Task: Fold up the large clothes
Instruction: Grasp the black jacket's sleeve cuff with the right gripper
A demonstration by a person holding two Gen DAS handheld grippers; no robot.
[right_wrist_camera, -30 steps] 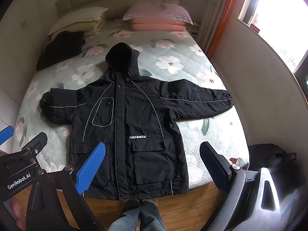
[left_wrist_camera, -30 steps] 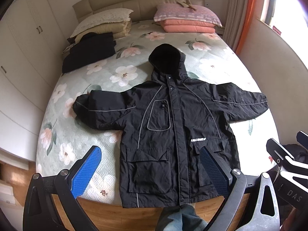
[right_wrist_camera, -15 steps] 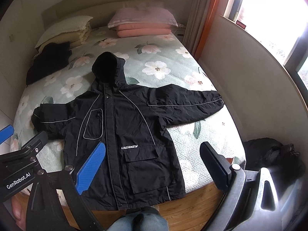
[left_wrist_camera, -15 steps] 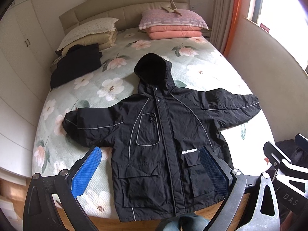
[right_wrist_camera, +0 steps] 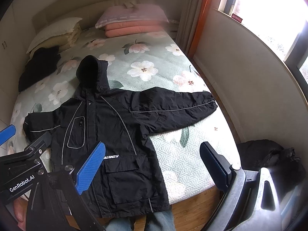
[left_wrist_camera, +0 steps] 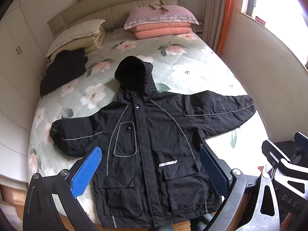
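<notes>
While both tools (left_wrist_camera: 150, 171) (right_wrist_camera: 152, 165) hover agape, the jacket's (left_wrist_camera: 146, 144) hem overhangs the bed (right_wrist_camera: 192, 154) edge.

A home bedroom; floral-quilted bed (left_wrist_camera: 192, 80), stacked pillows (left_wrist_camera: 161, 22), padded headboard (left_wrist_camera: 115, 9), wardrobe (left_wrist_camera: 17, 44).

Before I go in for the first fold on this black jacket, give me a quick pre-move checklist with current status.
1. Jacket lies face up, front closed: ok.
2. Both sleeves spread out to the sides, none tucked under: ok.
3. Hood flat above the collar: ok.
4. Left gripper open, holding nothing: ok.
5. Right gripper open, holding nothing: ok.
6. Hem fully on the bed: not ok, it hangs past the foot edge.
</notes>
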